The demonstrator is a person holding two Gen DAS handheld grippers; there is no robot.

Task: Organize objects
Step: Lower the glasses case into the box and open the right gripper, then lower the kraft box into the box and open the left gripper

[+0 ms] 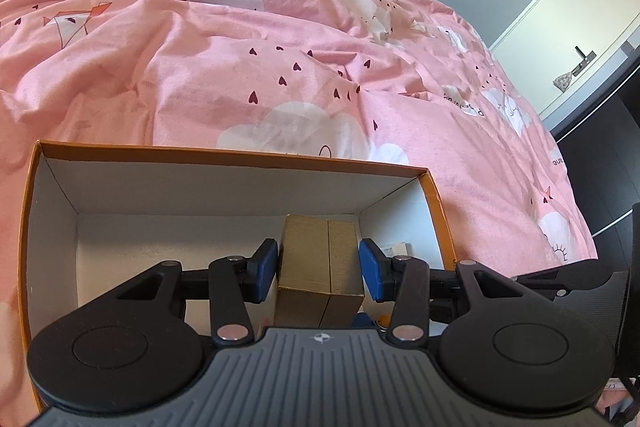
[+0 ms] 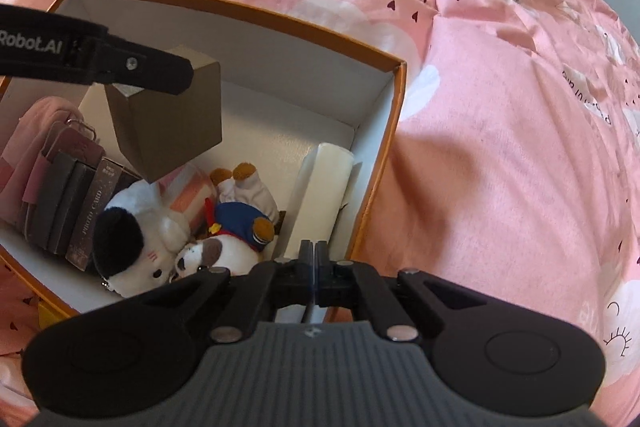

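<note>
An orange box with white inner walls [image 1: 240,153] lies on the pink bed. My left gripper [image 1: 318,269] is inside it, its blue pads [image 1: 267,269] against the sides of a brown cardboard box [image 1: 320,259], held above the contents. In the right wrist view the brown box [image 2: 168,123] hangs from the left gripper's arm [image 2: 120,65] over the orange box [image 2: 394,63]. My right gripper [image 2: 315,259] is shut and empty, at the orange box's near right wall.
Inside the orange box are plush toys [image 2: 148,227], a plush in blue clothes [image 2: 240,215], small dark books [image 2: 80,203], a pink cloth [image 2: 36,131] and a white roll [image 2: 320,183]. The pink duvet [image 2: 500,147] surrounds it. A white door [image 1: 568,19] stands far right.
</note>
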